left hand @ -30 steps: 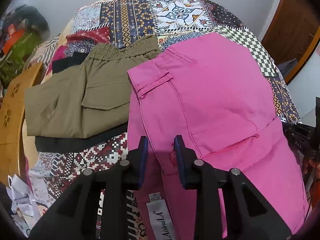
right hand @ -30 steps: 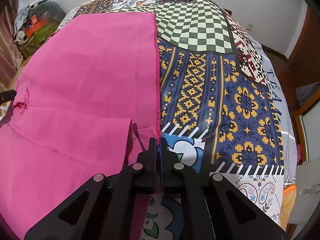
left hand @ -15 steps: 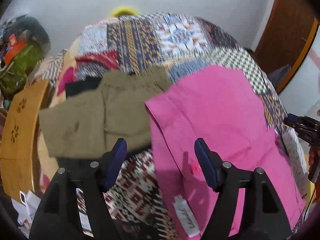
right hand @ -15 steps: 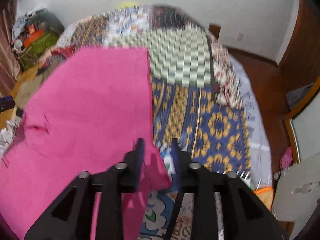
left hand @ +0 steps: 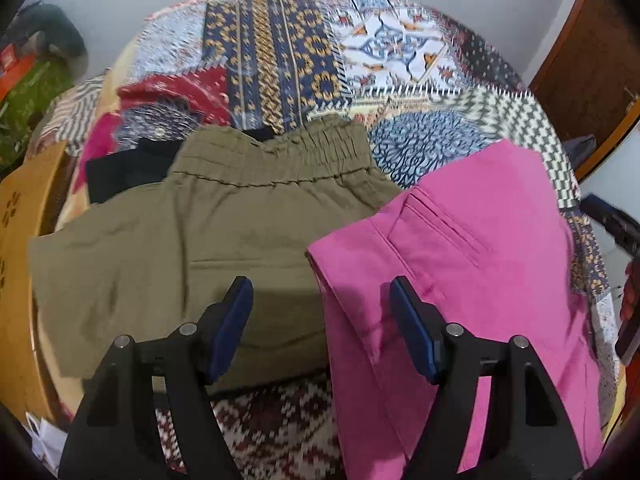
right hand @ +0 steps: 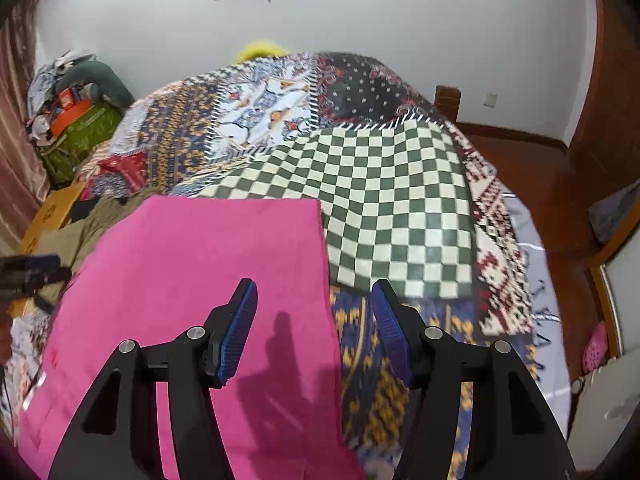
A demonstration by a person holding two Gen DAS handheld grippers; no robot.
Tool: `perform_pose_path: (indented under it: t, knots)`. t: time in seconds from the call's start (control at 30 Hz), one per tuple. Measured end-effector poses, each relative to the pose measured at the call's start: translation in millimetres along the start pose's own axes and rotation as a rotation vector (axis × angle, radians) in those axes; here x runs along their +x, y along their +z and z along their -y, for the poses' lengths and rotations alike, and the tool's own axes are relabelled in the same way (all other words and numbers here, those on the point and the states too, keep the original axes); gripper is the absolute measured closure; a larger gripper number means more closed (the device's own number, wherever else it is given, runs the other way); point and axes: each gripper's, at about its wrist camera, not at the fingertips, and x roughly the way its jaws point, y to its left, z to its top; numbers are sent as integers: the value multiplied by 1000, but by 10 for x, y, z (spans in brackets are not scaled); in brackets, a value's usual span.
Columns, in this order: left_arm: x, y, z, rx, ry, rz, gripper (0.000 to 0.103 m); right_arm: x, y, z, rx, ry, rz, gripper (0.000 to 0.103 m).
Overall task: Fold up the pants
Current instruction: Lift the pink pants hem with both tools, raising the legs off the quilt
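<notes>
My left gripper [left hand: 322,292] has its jaws apart and empty, hanging over the seam between two garments. My right gripper [right hand: 314,296] has jaws opening, nothing between them, above the right edge of the folded bright pink cotton pants [right hand: 208,280].

Landmark is the pink pants [left hand: 472,264]: they lie flat on the patchwork-print bedspread [right hand: 384,208]. Just left of them, edge touching, sit folded olive-green trousers with an elastic waistband [left hand: 192,240], lying on a black garment [left hand: 120,168] that is mostly hidden. Far left of them is cluttered stuff with a green bag [right hand: 84,132], contents too blurred to tell. A dark gripper tip [left hand: 612,220] shows cut off at their right.
</notes>
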Motion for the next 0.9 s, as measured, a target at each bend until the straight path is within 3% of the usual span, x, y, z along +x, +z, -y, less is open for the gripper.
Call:
perform_pose_path:
  t: [0.17,0.3,0.4,0.47,0.53,0.57,0.6,0.63,0.73,0.9]
  knots:
    - [205,7,42,37,-31,0,39,295,158,80,67,41,-5,48]
    - [274,35,45,28,-105,-4,61,517,255,58,87,100,-33,48]
    - [293,53,98,37,-84,6,69,637,289,-20,78,122,-29,49]
    - [301,59,136,46,-50,13,78,649,306,-38,80,133,-17,56]
    - [301,66,142,47,-26,12,85,639,313,-94,58,135,-6,71]
    - [279,65,148,46,-12,22,87,625,319,-118,42,130,0,87]
    - [250,57,167,53,7,32,92,617,326,-159,17,113,1,96]
    - [221,47,187,65,25,42,100,602,332,-208,-11,100,-1,96]
    - [66,33,249,99,66,83,100,524,340,-295,-67,54,17,98]
    - [-404,88,242,103,105,173,100,110,428,-264,-51,47,102,99]
